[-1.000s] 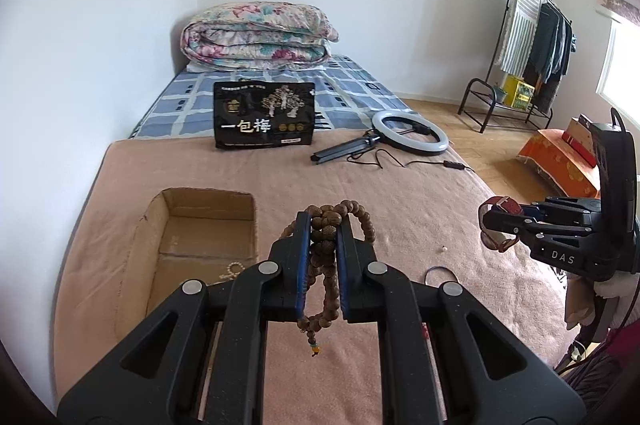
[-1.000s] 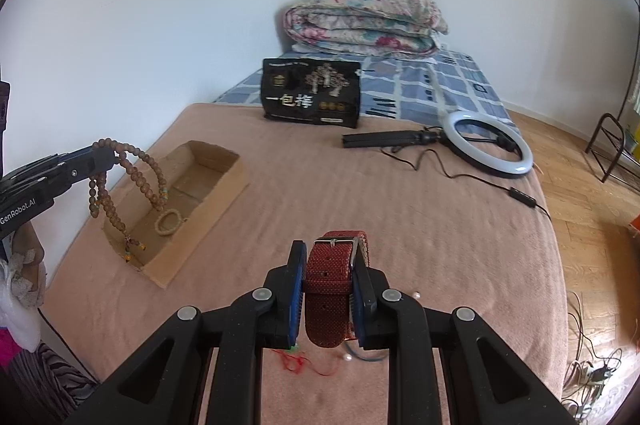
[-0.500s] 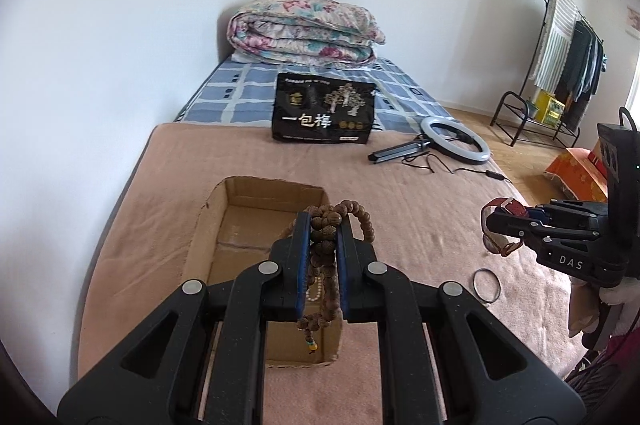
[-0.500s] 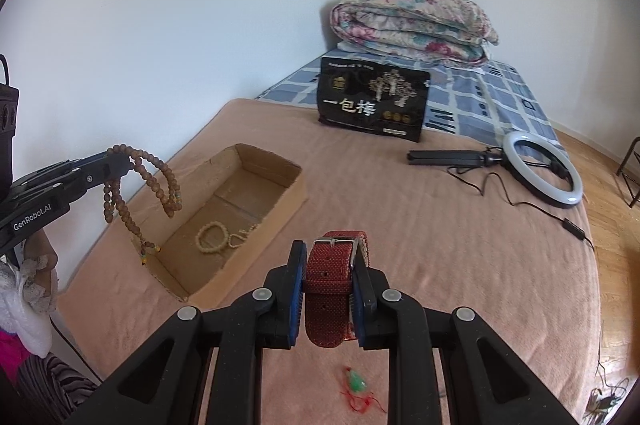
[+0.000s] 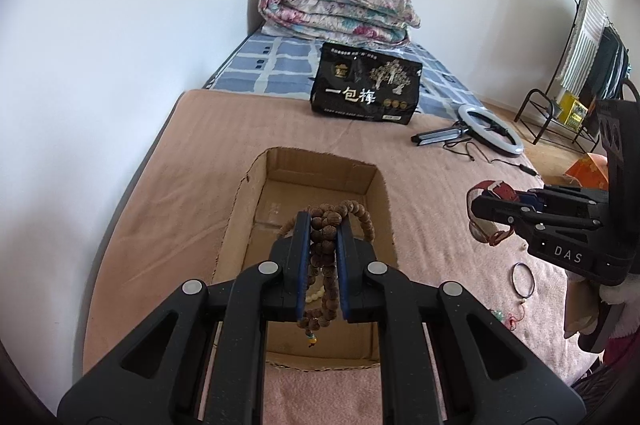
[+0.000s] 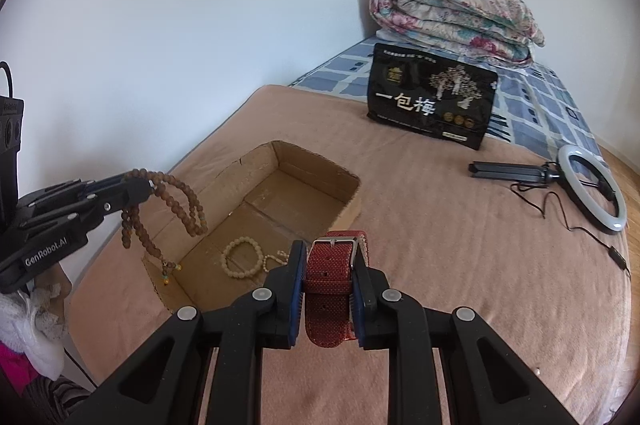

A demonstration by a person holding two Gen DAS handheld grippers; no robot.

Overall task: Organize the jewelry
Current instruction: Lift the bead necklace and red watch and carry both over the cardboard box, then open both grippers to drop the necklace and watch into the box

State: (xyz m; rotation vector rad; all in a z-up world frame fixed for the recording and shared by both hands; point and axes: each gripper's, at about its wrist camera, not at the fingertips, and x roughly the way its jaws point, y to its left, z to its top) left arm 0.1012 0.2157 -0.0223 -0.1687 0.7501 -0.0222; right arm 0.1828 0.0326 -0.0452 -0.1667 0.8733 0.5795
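My left gripper is shut on a string of brown wooden beads, which dangles above the open cardboard box on the pink blanket. Seen from the right wrist, the left gripper holds the beads over the box's near left corner. My right gripper is shut on a red watch strap with a silver buckle, just right of the box. A cream bead bracelet lies inside the box. From the left wrist, the right gripper holds the strap beside the box.
A thin bangle and a small red-corded charm lie on the blanket right of the box. Farther back are a black printed bag, a ring light with tripod and cable, and a folded floral quilt. A wall runs along the left.
Both grippers have moved left toward the box, which now sits nearer and under the beads. Grips on beads and strap are unchanged.
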